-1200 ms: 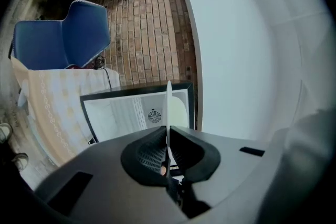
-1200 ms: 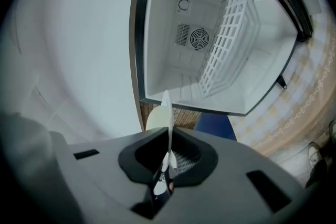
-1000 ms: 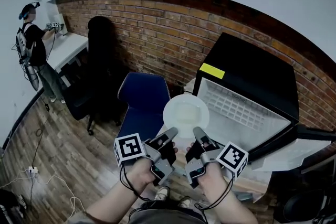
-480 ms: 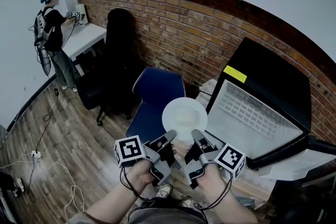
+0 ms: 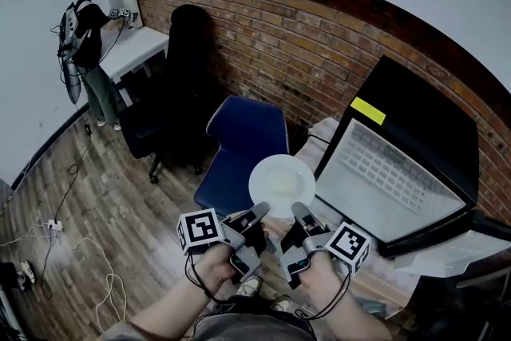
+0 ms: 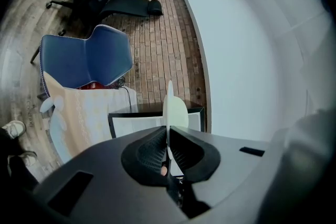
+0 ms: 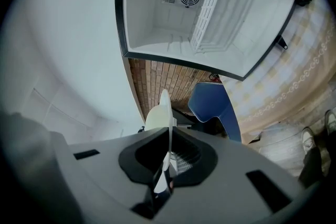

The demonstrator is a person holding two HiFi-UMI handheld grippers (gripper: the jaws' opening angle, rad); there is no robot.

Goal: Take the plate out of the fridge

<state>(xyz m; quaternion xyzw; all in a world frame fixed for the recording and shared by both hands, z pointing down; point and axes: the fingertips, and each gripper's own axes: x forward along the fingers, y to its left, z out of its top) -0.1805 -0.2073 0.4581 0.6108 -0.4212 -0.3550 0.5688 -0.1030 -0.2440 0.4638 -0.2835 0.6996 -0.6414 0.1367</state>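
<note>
Head view is taking in a long red brick wall (image 5: 303,36) curving across the back, with a wooden plank floor (image 5: 88,204) lying below it. A black fridge (image 5: 423,116) is sitting at the right with its front open, showing a white interior and a wire shelf, and a yellow label (image 5: 367,110) is sticking to its upper edge. The right gripper view is looking into the same white cavity (image 7: 152,13), where a round fan grille is showing on the back wall. A blue chair (image 5: 243,148) is standing between the fridge and a black office chair (image 5: 172,108). Farther left, a white desk (image 5: 132,52) is standing against the wall, and a person (image 5: 84,20) is standing at it, facing away.

The white plate (image 5: 281,184) is hanging outside the fridge, in the air above the blue chair's seat and just beside the fridge's open front. Both grippers are holding it by its near rim. The left gripper (image 5: 259,212) is pinching the rim at its left part, and the right gripper (image 5: 299,212) is pinching it at the right part. In the left gripper view the jaws are lying almost together with the thin plate edge clamped between them, and the right gripper view is showing the same narrow grip.
</note>
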